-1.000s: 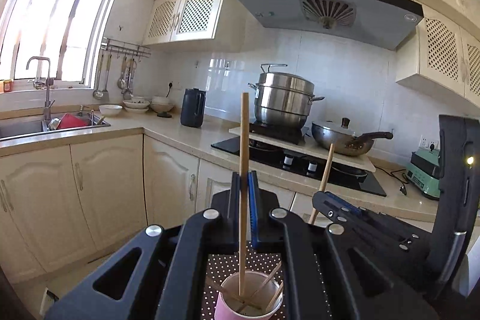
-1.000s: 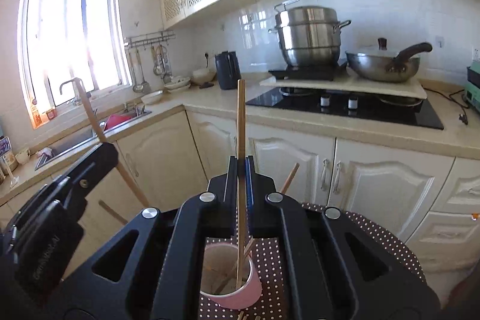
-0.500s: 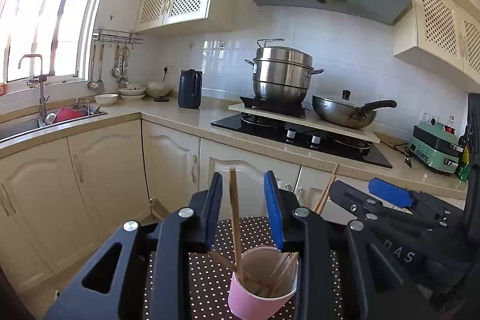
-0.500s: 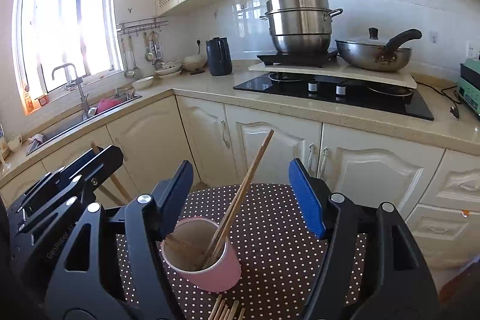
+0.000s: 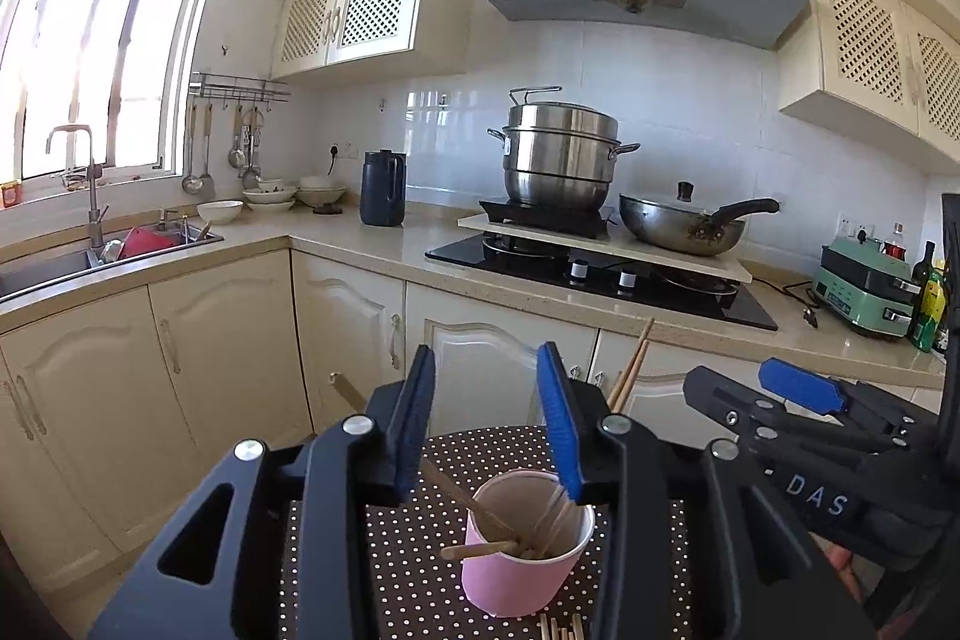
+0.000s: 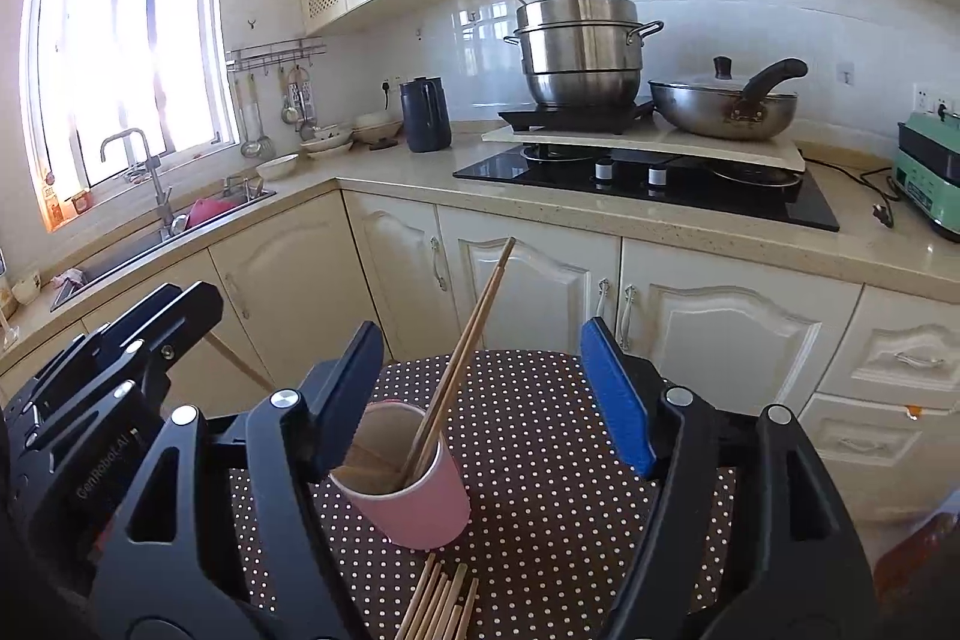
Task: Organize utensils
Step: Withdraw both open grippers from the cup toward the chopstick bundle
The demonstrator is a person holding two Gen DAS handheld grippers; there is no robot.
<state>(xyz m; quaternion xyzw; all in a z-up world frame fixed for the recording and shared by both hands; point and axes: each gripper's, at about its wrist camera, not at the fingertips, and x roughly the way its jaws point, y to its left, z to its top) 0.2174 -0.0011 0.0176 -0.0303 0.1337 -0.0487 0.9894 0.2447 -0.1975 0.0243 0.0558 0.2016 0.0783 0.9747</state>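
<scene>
Released since a second ago, wooden chopsticks (image 6: 462,358) are seen leaning in the pink paper cup (image 6: 414,490) on the dotted brown tablecloth (image 6: 540,430) before cream kitchen cabinets (image 6: 708,328), above which the left gripper (image 5: 489,424) and right gripper (image 6: 486,394) are held, both jaws opening, nothing pressed between them.

We see cup (image 6: 408,484) on tabletop (image 6: 540,436), chopsticks (image 6: 462,358) standing tilted in cup, loose chopsticks (image 6: 441,607) on tabletop just before cup. Behind: kitchen counter (image 6: 690,226) with stove (image 6: 648,181); sink (image 6: 150,238) at left.
</scene>
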